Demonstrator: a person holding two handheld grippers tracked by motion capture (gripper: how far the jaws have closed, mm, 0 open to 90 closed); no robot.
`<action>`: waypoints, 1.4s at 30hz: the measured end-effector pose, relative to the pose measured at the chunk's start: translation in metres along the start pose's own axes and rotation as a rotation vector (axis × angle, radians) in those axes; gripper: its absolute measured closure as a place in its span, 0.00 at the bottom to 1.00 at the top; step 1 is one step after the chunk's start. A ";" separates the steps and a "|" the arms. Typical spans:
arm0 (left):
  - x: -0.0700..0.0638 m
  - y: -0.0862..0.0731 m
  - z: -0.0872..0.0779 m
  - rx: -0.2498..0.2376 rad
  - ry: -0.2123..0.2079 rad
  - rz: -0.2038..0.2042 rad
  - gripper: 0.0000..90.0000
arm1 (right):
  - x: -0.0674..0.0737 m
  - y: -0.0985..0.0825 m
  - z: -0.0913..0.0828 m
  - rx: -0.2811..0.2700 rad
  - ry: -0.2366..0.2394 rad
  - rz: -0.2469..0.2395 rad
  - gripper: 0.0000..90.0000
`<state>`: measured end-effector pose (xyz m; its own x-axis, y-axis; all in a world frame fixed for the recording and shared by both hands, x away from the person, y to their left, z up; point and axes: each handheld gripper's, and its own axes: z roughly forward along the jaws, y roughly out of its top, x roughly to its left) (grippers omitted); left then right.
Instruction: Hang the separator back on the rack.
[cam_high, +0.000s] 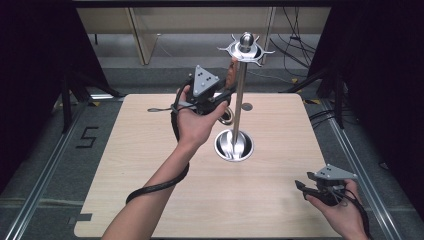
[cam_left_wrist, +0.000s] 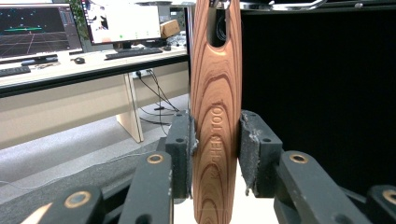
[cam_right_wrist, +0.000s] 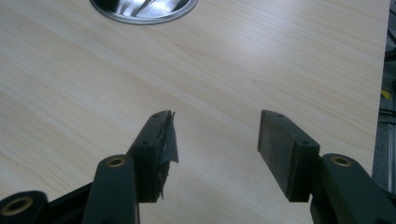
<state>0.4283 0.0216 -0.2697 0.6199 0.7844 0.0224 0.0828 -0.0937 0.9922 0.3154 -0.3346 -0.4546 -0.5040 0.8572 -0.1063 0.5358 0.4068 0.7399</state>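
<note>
A steel utensil stand rises from a round base (cam_high: 234, 146) on the table to a ring of hooks (cam_high: 246, 48). My left gripper (cam_high: 222, 95) is raised beside the pole (cam_high: 239, 100), shut on a wooden utensil handle (cam_left_wrist: 217, 93). The handle stands upright between the pads (cam_left_wrist: 181, 144), and its slotted top end (cam_high: 231, 70) reaches up just under the hooks. A hook's metal arm (cam_left_wrist: 280, 5) shows by the slot in the left gripper view. My right gripper (cam_high: 301, 185) hovers low over the table's front right corner, open with nothing between its fingers (cam_right_wrist: 152, 149).
The stand's base (cam_right_wrist: 140, 9) lies ahead of the right gripper. A thin grey utensil end (cam_high: 154, 109) sticks out left of the hand. A small round mark (cam_high: 246, 106) sits behind the pole. Dark curtains flank the table; desks and monitors (cam_left_wrist: 37, 28) stand beyond.
</note>
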 end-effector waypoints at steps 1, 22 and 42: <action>0.000 0.000 0.000 0.002 0.000 0.001 0.74 | 0.000 0.000 0.000 0.000 0.000 -0.001 0.51; 0.000 0.000 -0.005 0.006 0.006 0.015 0.68 | 0.002 0.000 0.000 0.014 -0.001 0.016 0.51; 0.007 -0.001 -0.047 0.029 -0.034 0.009 0.58 | 0.002 0.000 0.000 0.006 -0.007 0.013 0.51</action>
<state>0.3955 0.0557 -0.2651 0.6471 0.7620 0.0266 0.0991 -0.1187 0.9880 0.3143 -0.3330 -0.4542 -0.4923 0.8645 -0.1015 0.5465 0.3978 0.7370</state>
